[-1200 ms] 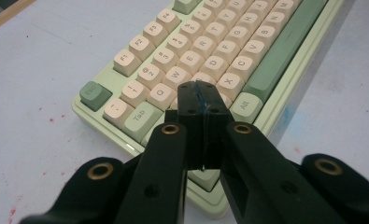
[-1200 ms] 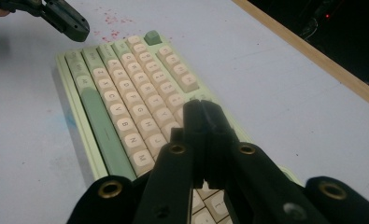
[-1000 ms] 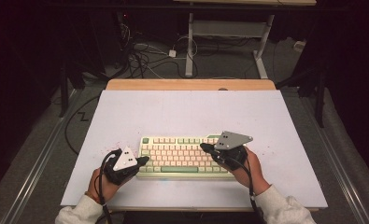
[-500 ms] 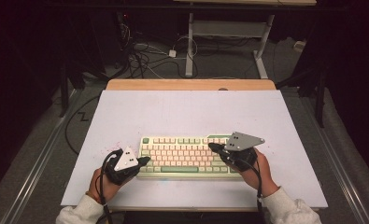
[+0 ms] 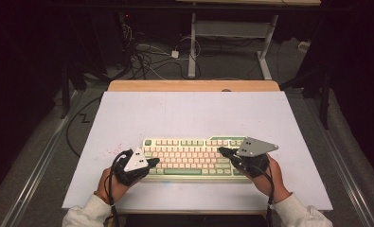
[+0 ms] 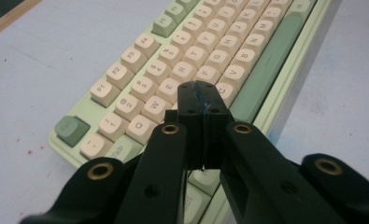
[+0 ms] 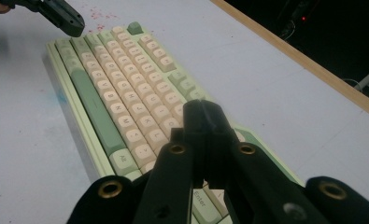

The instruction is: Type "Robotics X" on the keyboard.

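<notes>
One white table [image 5: 189, 113] fills mid-frame, wooden edge at top; dark floor with cables [image 5: 146, 54] beyond. Keyboard [image 5: 194, 156] lower centre; left gripper [image 5: 152, 162] and right gripper [image 5: 221, 151] both pressed together, empty.

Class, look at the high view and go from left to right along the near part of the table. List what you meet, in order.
Left tongs → green and cream keyboard → right tongs, all on the white table top.
</notes>
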{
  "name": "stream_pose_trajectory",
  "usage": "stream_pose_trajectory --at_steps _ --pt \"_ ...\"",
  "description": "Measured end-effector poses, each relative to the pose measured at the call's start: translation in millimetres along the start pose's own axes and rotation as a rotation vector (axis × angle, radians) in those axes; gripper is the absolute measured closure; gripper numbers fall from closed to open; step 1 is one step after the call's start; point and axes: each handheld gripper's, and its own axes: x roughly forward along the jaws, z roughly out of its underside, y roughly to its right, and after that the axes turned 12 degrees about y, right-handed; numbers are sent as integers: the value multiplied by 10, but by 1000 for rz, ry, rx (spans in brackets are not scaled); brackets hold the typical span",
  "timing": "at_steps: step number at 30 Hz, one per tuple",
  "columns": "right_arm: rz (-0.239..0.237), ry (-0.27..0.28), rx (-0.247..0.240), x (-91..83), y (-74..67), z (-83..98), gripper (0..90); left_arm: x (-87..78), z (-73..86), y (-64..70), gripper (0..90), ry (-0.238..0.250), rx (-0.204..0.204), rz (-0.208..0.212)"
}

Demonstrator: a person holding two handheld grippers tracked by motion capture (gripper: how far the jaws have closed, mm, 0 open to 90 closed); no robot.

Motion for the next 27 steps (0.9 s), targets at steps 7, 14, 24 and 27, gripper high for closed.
stream_pose_trajectory --at_steps 7,14,24,27 --pt "-14 -18 -2 17 -20 44 900 215 -117 17 874 -31 24 47" --pt "-17 -22 2 25 -22 47 900 367 -142 24 874 -67 24 87" --pt "-30 -34 1 56 -40 61 900 468 -142 20 873 -117 26 105" --pt "-33 -40 0 65 -45 66 900 471 -134 13 873 -119 23 106"
